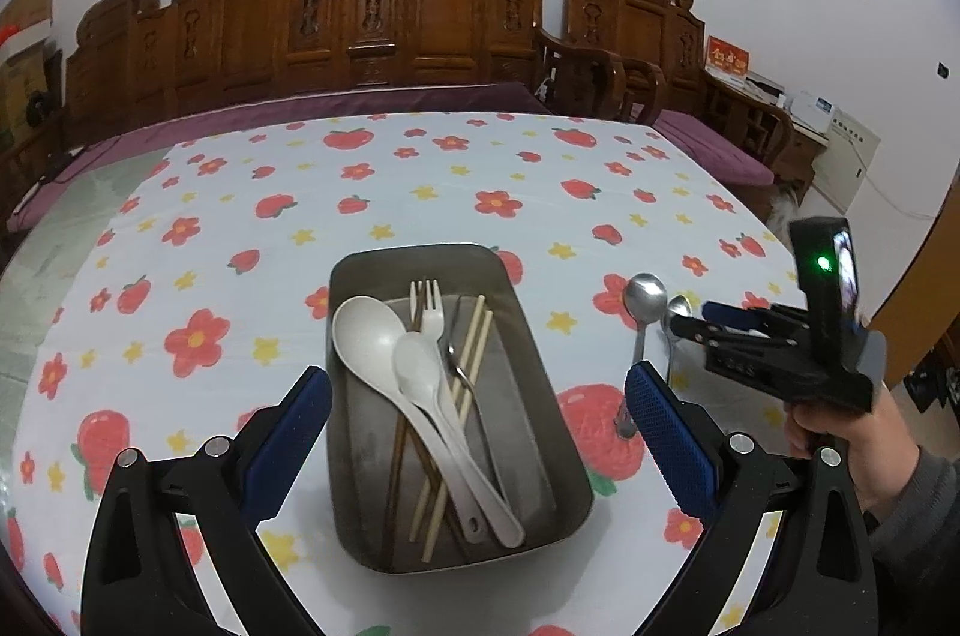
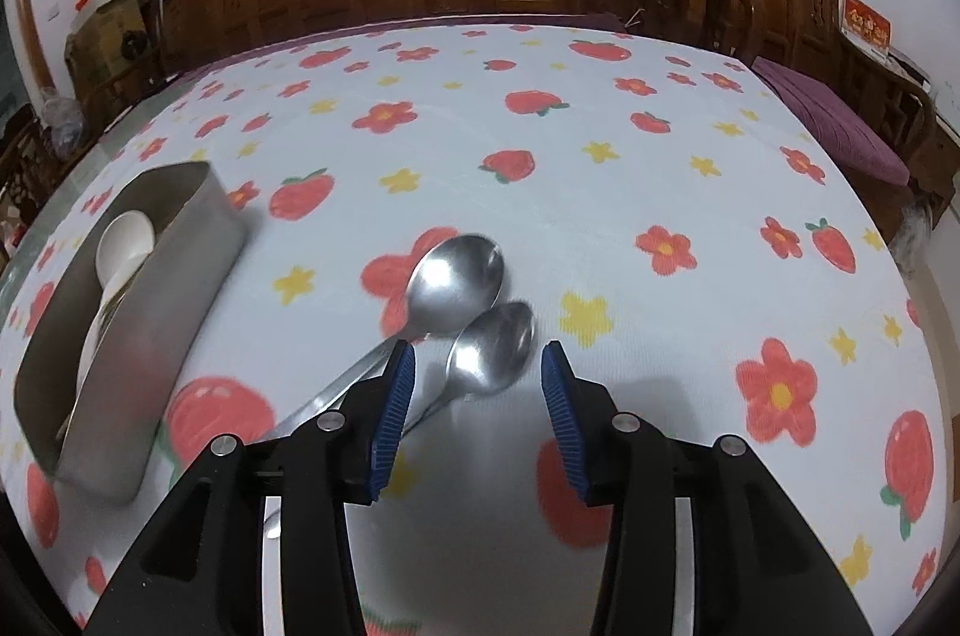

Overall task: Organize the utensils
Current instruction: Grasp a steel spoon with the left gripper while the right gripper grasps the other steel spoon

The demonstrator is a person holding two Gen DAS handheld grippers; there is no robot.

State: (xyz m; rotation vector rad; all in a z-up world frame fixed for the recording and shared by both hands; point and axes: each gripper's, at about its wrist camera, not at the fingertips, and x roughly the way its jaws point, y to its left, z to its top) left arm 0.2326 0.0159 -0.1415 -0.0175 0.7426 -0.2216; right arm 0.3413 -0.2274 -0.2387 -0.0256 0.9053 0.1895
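A grey metal tray (image 1: 540,354) lies on the floral tablecloth and holds two white spoons (image 1: 384,342), a white fork (image 1: 429,312), chopsticks (image 1: 474,354) and a metal utensil. My left gripper (image 1: 477,432) is open and straddles the tray's near end. Two steel spoons lie on the cloth right of the tray: a large one (image 2: 459,276) and a small one (image 2: 495,348); both also show in the left wrist view (image 1: 645,297). My right gripper (image 2: 477,396) is open and empty, low over the spoons' handles, with the small spoon's bowl between its fingertips. The tray also shows in the right wrist view (image 2: 150,312).
The table's cloth (image 1: 360,192) stretches far behind the tray. A carved wooden bench (image 1: 384,18) with purple cushions runs along the far edge and right side. A hand holds the right gripper (image 1: 780,342) at the table's right edge.
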